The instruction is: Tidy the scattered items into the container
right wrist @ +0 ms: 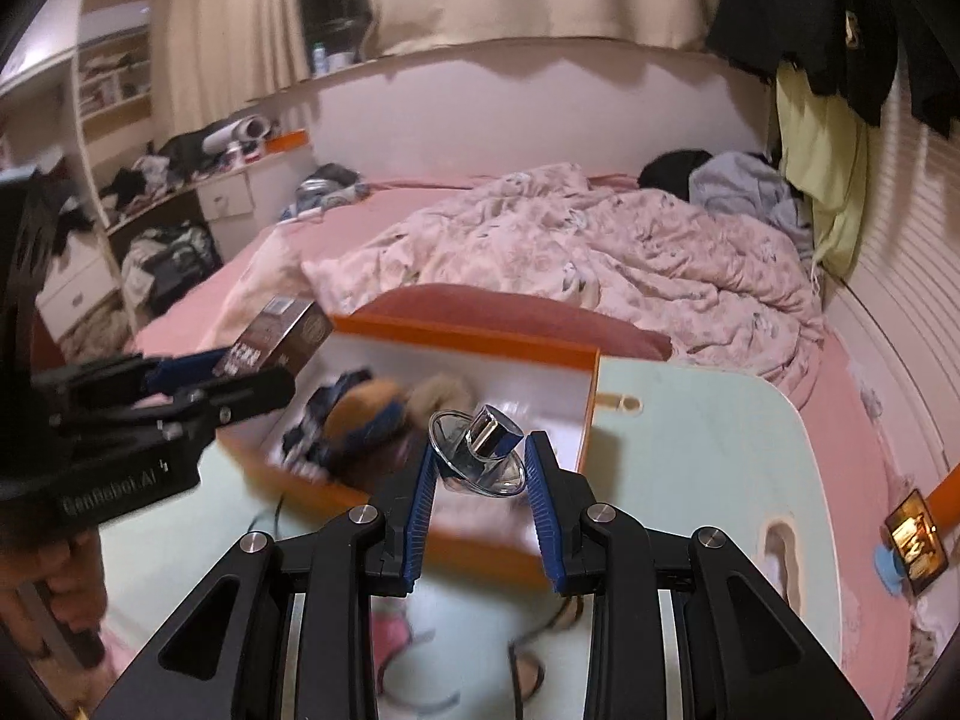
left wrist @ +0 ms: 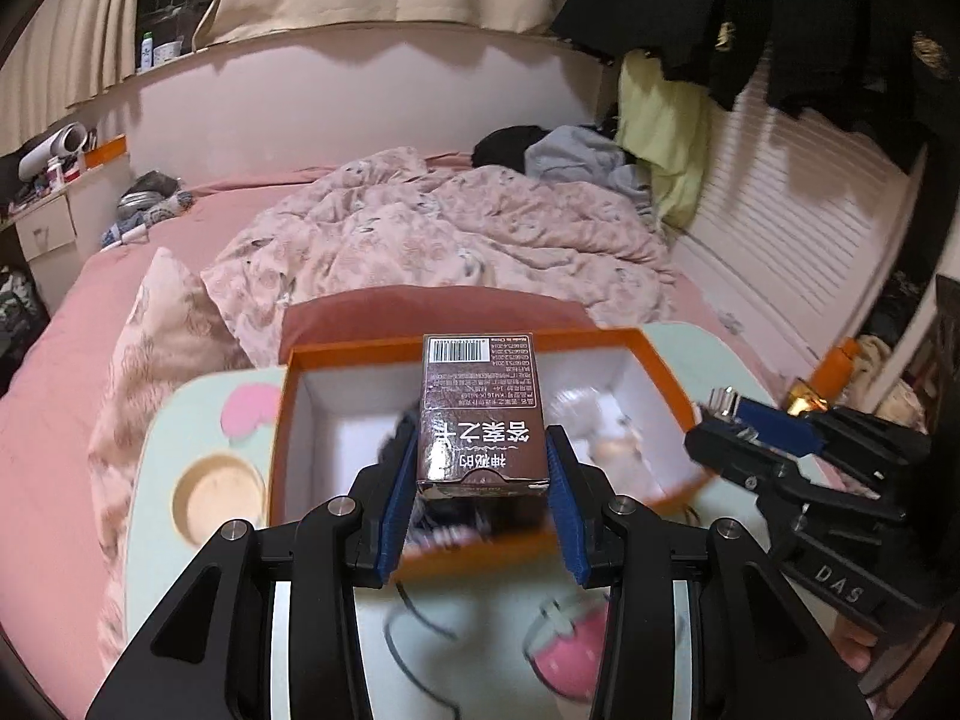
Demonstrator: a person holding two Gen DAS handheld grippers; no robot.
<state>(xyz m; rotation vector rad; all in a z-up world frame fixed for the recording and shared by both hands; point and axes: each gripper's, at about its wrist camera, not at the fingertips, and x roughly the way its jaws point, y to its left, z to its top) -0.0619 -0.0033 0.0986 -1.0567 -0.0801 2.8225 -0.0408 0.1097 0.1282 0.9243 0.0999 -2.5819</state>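
My left gripper is shut on a brown card box with a barcode and Chinese print, held above the orange container. That container is white inside and stands on a pale green table. In the right wrist view my right gripper is shut on a clear glass bottle with a silver cap, over the container's near right part. A furry plush toy and dark blue things lie inside. The left gripper with the brown box hangs at the container's left side. The right gripper shows at the right.
The table stands on a pink bed with a crumpled floral quilt. A red cushion lies behind the container. A black cable and a pink item lie on the near table. A cluttered cabinet stands far left.
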